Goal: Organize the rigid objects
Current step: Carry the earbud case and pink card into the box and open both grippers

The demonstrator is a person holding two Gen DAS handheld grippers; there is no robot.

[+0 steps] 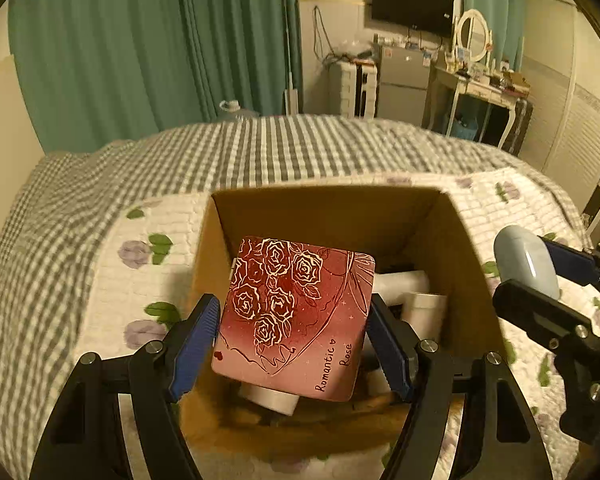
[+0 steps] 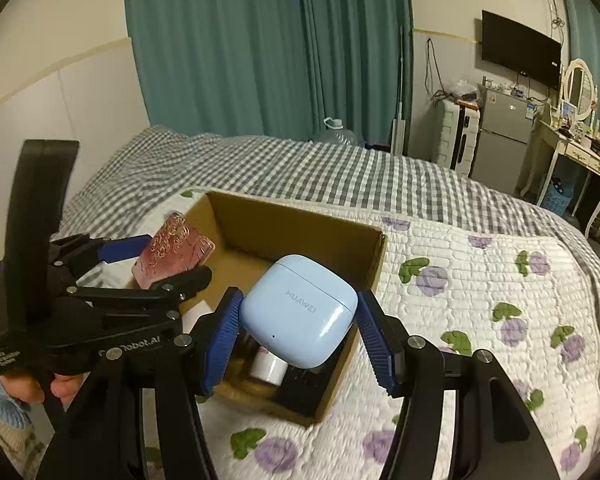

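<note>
Your left gripper [image 1: 290, 334] clamps a flat, square red-and-pink case printed with line-drawn roses and the words "Romantic Rose" [image 1: 294, 316], its blue ribbed pads pressed against the case's two side edges. You hold it tilted, directly over the open brown cardboard box [image 1: 328, 204], whose far wall stands just beyond the fingertips. Beneath the case, inside the box, lie white plastic items [image 1: 414, 300], one rounded piece showing under the case's near edge; what they are cannot be made out from this side.

Your right gripper [image 2: 298, 334] grips a rounded pale-blue earbud case marked "HUAWEI" [image 2: 300, 310], a blue pad pressing on each flank. It hangs above the near right part of the same box [image 2: 300, 216]. Only this camera shows the brand lettering and the small dot on the case's front, and under it a white cylinder [image 2: 269, 366] and something black inside the box.

Each view catches the other tool from the side. From the left wrist, the blue case [image 1: 526, 260] appears to the right of the fingers, pinched between a blue pad and a black finger. From the right wrist, the rose case [image 2: 172, 250] appears to the left, seen edge-on over the box's far left corner, with your fingers [image 2: 40, 388] wrapped on the black handle.

The box rests on a white quilt with purple flowers and green leaves [image 2: 480, 300], laid over a grey-and-white checked bedspread [image 1: 180, 152].
</note>
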